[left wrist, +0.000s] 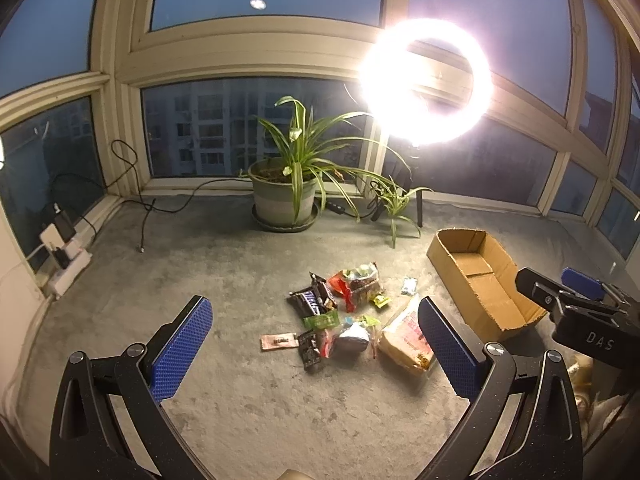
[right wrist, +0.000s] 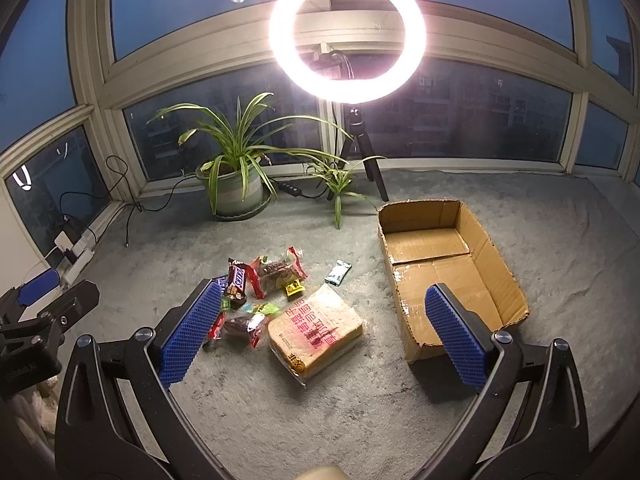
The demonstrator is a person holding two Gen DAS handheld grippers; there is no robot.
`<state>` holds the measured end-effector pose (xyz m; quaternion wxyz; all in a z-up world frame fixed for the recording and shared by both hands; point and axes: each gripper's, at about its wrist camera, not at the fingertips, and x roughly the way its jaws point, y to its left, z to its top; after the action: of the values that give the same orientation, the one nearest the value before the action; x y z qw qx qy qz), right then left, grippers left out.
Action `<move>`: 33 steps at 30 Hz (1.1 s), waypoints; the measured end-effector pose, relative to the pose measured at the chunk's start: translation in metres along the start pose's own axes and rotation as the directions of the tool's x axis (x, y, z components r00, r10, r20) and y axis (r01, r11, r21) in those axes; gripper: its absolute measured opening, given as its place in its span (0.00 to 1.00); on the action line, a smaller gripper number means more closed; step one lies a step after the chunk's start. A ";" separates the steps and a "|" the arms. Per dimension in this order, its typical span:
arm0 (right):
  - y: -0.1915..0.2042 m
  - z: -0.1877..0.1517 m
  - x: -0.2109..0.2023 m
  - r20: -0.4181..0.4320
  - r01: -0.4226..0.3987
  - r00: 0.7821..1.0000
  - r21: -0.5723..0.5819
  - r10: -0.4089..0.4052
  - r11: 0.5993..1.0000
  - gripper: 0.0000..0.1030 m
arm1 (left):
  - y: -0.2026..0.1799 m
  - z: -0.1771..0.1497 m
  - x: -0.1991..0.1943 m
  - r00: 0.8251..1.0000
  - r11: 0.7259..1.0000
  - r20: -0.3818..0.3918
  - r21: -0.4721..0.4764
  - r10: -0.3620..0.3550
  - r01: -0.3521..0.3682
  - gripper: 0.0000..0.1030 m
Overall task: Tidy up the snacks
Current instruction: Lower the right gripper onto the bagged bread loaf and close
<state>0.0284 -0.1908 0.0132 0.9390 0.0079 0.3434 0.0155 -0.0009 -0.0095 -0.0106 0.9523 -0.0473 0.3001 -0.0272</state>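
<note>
— Since the snack pile lies loose on the grey carpet, just left of the empty cardboard box, I'd guess nothing is sorted yet.

— Agreed. That big sealed bread pack looks soft and squashy under slick film; I'd take it across its short sides, gently.

— And the chocolate bars?

— Stiffer, light, glossy wrappers. Easy to pinch mid-length, though they may slide. The small sachets, like the pale one lying apart, are flat and crinkly; hard to get under on pile carpet.

— Both tools are ready?

— Left gripper hovers above the pile, jaws wide apart, holding nothing. Right gripper likewise spread and empty, framing the bread.

— Behind?

— A potted spider plant, a glaring ring light, and windows.
</note>
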 end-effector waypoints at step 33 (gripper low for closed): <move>-0.025 -0.009 0.169 -0.437 -0.365 0.837 0.005 0.330 0.931 0.74 | -0.024 -0.069 0.099 0.915 0.946 -0.272 -0.217 -0.297 0.243 0.79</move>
<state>0.1520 -0.2098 -0.1033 0.8210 0.0296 0.5339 0.2003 0.0398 -0.0467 -0.1203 0.8743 -0.1687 0.4335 -0.1387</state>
